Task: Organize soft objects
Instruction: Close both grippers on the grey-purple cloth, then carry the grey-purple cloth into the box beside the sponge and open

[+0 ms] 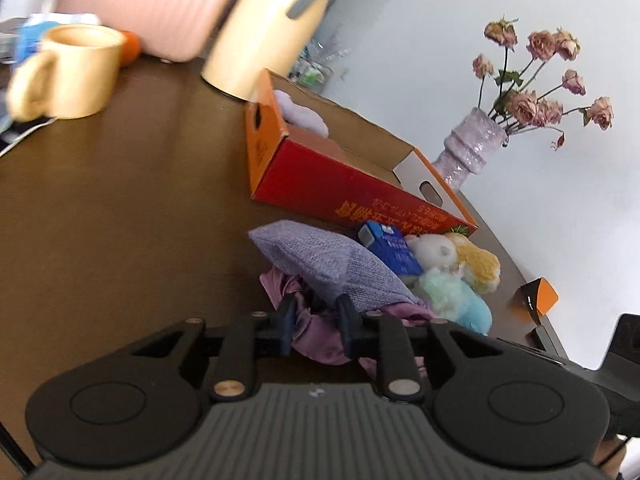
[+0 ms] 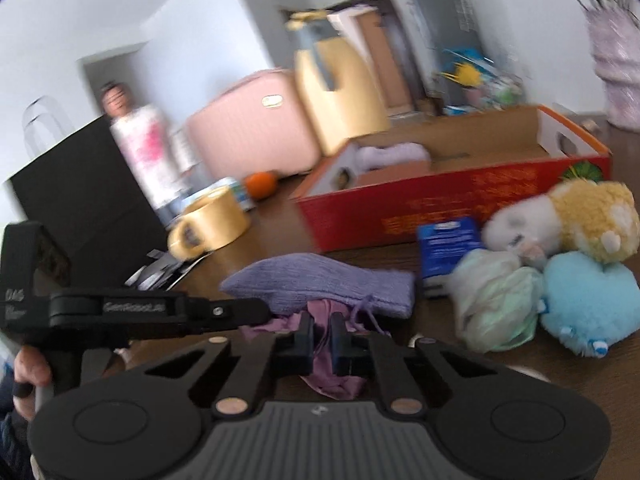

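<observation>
Left gripper (image 1: 316, 322): fingers (image 1: 286, 320) part-closed on a fold of one mauve cloth (image 1: 316, 340), grasping it; tool tilted, so the surface slopes across the left wrist view.
Right gripper (image 2: 321, 340): fingers (image 2: 306, 338) nearly together, pinching the same mauve cloth (image 2: 332, 380); held roughly level, low over the surface.
Left tool seen from the right: one black handle (image 2: 120, 308) reaching in from the left, white lettering on it too blurred to read; a hand (image 2: 30, 368) wrapped round its grip.
Lavender knit pouch (image 1: 324, 264): one, lying on top of the mauve cloth, drawstring end toward the right gripper.
Plush toys: three in a touching cluster right of the pouch, namely one pale green (image 2: 496, 300), one blue heart-shaped (image 2: 588, 300), one white-and-yellow (image 2: 568, 220) resting on the other two.
Blue carton (image 2: 448, 248): one, between pouch and plush toys, white print unreadable.
Red box (image 2: 460, 200): one, open-topped, orange ends with hand holes, just behind the cluster; orange characters along its side, not legible; one pale lilac soft item (image 2: 392, 154) inside at its left end.
Surface (image 1: 120, 200): dark brown wood.
Small orange-and-black box (image 1: 536, 296): one, near the surface edge.
Yellow mug (image 1: 72, 72): one, well left of the red box.
Orange fruit (image 2: 261, 184): one, behind the mug.
Yellow jug (image 2: 336, 92): one, grey handle.
Pink suitcase (image 2: 252, 124): one, beside the jug.
Vase (image 1: 468, 148): one, lilac, holding dried pink roses (image 1: 540, 80).
Person (image 2: 140, 140): one, blurred, standing far back.
</observation>
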`<state>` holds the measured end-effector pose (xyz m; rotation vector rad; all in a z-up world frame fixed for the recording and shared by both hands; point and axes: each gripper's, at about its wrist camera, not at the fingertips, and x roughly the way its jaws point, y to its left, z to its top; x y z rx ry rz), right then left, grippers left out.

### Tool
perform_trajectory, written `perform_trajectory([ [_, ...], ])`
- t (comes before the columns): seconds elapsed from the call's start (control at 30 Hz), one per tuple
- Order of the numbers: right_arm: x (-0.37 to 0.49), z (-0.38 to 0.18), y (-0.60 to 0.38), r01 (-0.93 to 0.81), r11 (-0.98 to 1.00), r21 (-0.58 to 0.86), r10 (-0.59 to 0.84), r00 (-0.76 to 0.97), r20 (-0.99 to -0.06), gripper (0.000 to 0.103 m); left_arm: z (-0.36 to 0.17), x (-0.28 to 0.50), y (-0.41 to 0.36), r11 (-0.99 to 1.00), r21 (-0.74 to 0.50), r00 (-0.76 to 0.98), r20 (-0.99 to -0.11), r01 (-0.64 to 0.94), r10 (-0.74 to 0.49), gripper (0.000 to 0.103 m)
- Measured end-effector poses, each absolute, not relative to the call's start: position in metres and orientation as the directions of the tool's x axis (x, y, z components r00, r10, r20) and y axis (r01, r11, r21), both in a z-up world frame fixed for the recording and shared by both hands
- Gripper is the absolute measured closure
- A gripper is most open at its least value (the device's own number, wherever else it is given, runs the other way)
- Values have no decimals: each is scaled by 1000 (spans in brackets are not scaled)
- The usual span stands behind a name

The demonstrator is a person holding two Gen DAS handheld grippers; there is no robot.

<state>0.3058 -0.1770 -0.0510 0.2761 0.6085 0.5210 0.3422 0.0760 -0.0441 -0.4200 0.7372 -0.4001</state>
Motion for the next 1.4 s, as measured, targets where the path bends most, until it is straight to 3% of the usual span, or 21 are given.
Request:
perform_trajectory([
  [0.13,260,-50,-178,-464,814,349,581,642,-501,95,-47,294,84,836,-528,689,-550,150,-471,34],
  [0.2,241,-53,-187,-486,798,356,602,616,-508,95,-50,270,82,843,-523,699,-558,124,-448,33],
  [0.33,203,-55,-212,-498,795,347,605,605,-517,95,-48,228,70,854,-492,706,-543,171,-454,21],
  [0.4,189,-53,-225,-474,806,355,592,627,-506,85,-42,216,67,843,-498,716,-510,205,-476,18],
  [0.5,178,-49,-242,-442,816,373,578,657,-484,81,-29,210,61,827,-518,727,-480,217,-491,17],
  [0.57,175,-45,-253,-415,815,406,572,687,-447,77,-26,211,56,818,-534,718,-482,214,-502,17],
  [0.67,184,-45,-267,-354,805,476,558,723,-407,61,-29,213,49,810,-550,704,-494,200,-510,17],
  [0.73,201,-50,-268,-315,809,497,541,731,-417,60,-34,219,49,792,-588,697,-500,162,-514,17],
  [0.8,221,-56,-264,-283,805,522,538,719,-439,60,-40,226,49,780,-611,689,-509,132,-516,21],
  [0.87,240,-65,-257,-250,802,543,543,684,-487,61,-42,232,49,777,-619,691,-515,110,-508,38],
  [0.93,252,-75,-249,-228,787,574,560,655,-507,61,-44,238,51,770,-629,686,-514,106,-515,67],
  [1.0,257,-82,-242,-210,778,592,570,633,-524,61,-47,242,51,767,-632,680,-513,114,-524,79],
  [1.07,261,-88,-238,-205,764,611,582,628,-517,61,-49,244,53,767,-628,677,-508,133,-533,84],
  [1.13,265,-92,-238,-208,750,628,595,627,-503,68,-50,246,55,765,-629,678,-503,138,-536,89],
  [1.2,268,-95,-237,-200,761,617,583,627,-517,87,-50,249,55,766,-625,681,-498,149,-538,90],
  [1.23,269,-96,-235,-202,772,602,574,627,-526,89,-50,250,55,767,-623,682,-493,157,-540,90],
  [1.33,271,-93,-224,-229,824,518,524,657,-542,90,-49,256,52,778,-607,680,-503,162,-533,90],
  [1.37,269,-88,-217,-235,859,454,480,679,-556,86,-50,259,51,791,-592,675,-521,155,-522,90],
  [1.4,267,-86,-210,-239,887,395,440,697,-566,75,-53,262,51,807,-573,673,-541,144,-504,88],
])
